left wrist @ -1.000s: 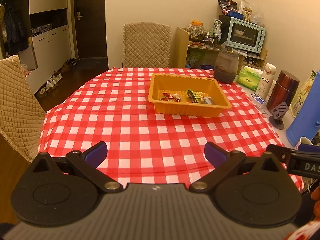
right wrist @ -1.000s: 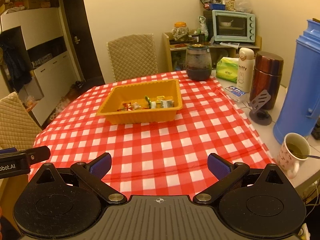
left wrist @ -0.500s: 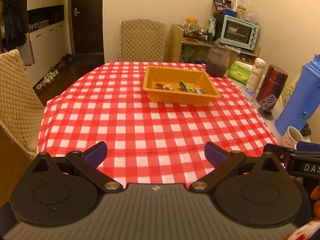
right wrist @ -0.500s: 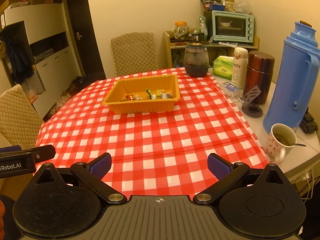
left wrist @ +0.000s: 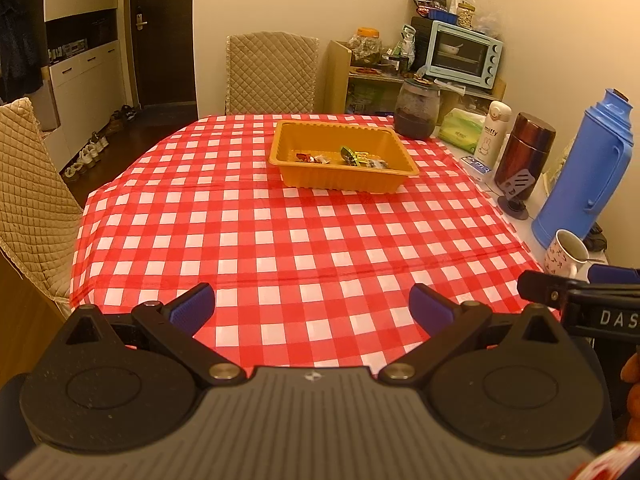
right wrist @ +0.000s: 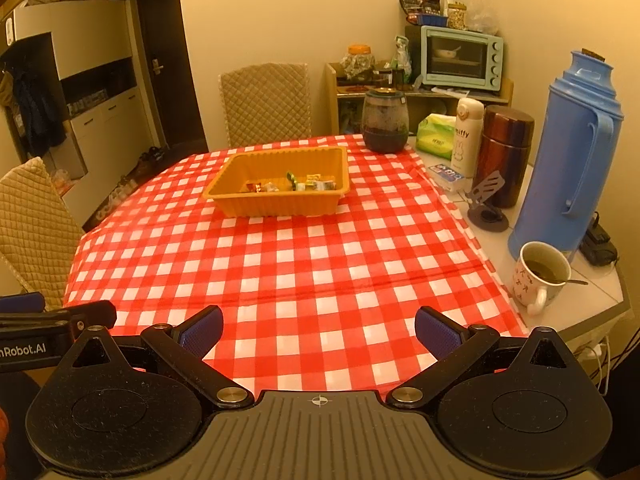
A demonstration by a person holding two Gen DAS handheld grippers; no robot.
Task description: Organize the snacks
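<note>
Snacks (left wrist: pixel 342 157): small crinkled foil and plastic wrappers, red, green and silver, lying in a loose row along the near inside wall of the tray (left wrist: pixel 344 182); tray is orange moulded plastic, rectangular, with ribbed sides and a flat flared rim, resting on the far half of the table; tablecloth (left wrist: pixel 280 240) is smooth red-and-white check with 1 crosswise fold crease nearer the grippers; against 1 second ago the tray appears smaller and farther off in both views, and the blue flask (right wrist: pixel 568 152) and mug (right wrist: pixel 540 276) now show fully, so both cameras have drawn back; left gripper (left wrist: pixel 312 306) spread wide and empty, its blue ribbed pads (left wrist: pixel 192 306) over the near table edge, tray well apart ahead and slightly right; right gripper (right wrist: pixel 319 330) likewise wide and empty, tray well ahead and slightly left.
</note>
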